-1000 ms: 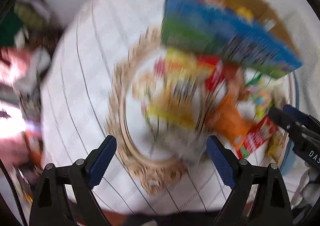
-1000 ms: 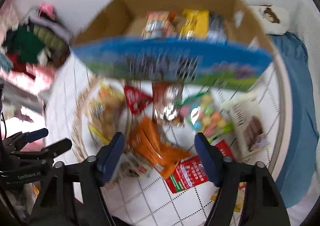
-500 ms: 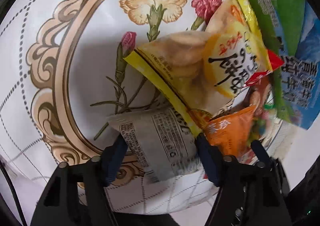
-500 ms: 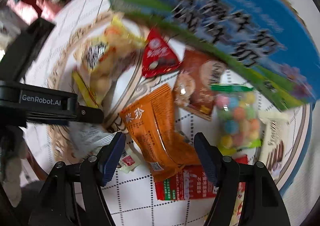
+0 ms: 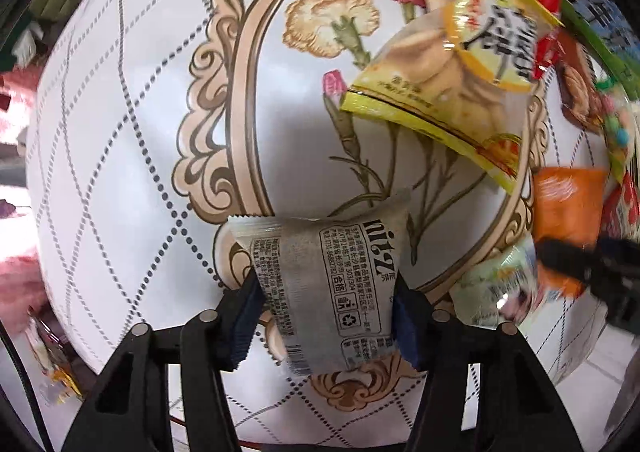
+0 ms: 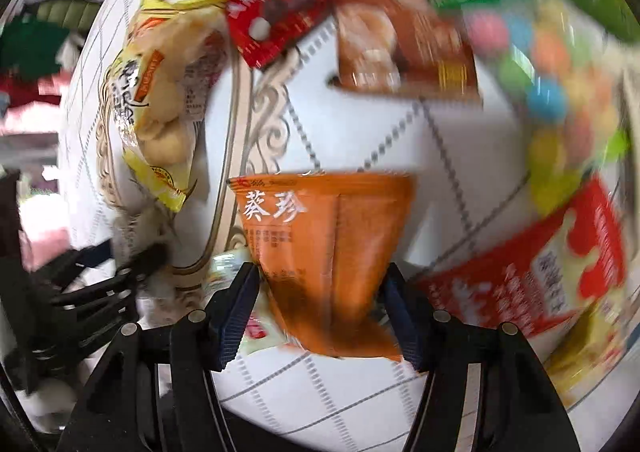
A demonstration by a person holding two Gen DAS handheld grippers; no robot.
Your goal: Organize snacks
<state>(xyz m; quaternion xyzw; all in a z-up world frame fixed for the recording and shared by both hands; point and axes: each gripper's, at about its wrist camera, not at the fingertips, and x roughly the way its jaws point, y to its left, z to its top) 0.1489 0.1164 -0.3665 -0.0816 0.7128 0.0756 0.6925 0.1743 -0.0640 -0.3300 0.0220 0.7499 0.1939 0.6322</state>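
grey packet (image 5: 332,292), orange packet (image 6: 328,252), flat

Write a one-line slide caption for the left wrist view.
Left gripper closing on a grey snack packet over the floral tablecloth, other snacks scattered to the right.

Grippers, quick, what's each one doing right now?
Left gripper: closing, pads pressing on the grey packet.
Right gripper: closing, pads against the orange packet.

Left tongs (image 5: 326,316) closing around grey snack packet (image 5: 334,292), floral tablecloth (image 5: 120,172), yellow biscuit bag (image 5: 452,92)
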